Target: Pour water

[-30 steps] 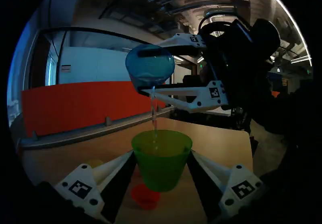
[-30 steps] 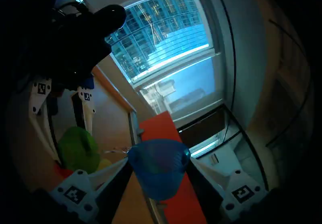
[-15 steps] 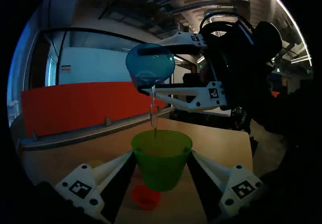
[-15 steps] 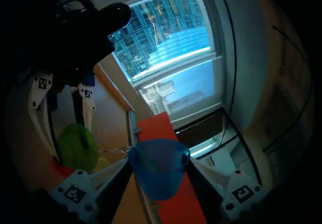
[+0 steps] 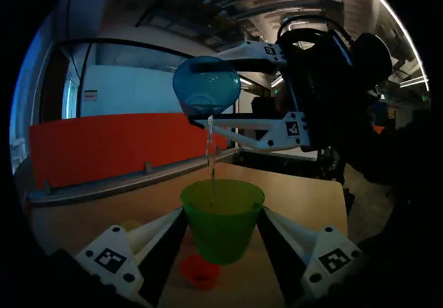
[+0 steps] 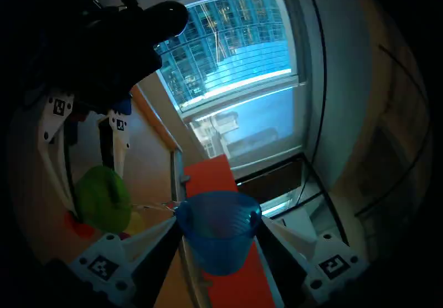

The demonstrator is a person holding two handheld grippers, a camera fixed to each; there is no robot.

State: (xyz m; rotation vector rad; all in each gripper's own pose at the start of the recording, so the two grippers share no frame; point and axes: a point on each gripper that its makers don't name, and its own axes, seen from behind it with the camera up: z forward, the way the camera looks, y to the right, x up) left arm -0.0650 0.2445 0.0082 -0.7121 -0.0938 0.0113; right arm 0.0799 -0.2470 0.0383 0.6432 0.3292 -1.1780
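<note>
The left gripper (image 5: pixel 221 215) is pressing both fingers on the green cup (image 5: pixel 222 233), holding it upright above the desk (image 5: pixel 299 194). The right gripper (image 6: pixel 217 224) is clamping the blue cup (image 6: pixel 217 241), tipping it slightly further than a second ago, with the water stream (image 5: pixel 211 153) still falling into the green cup. A red cup (image 5: pixel 199 269) is sitting beneath it, and bare desk is stretching toward the far right corner.

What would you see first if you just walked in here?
A tipped see-through blue plastic cup, high in the right claw, spills a thin stream of water straight down. It lands in the green plastic cup that the left claw grips above the light wooden table.
</note>
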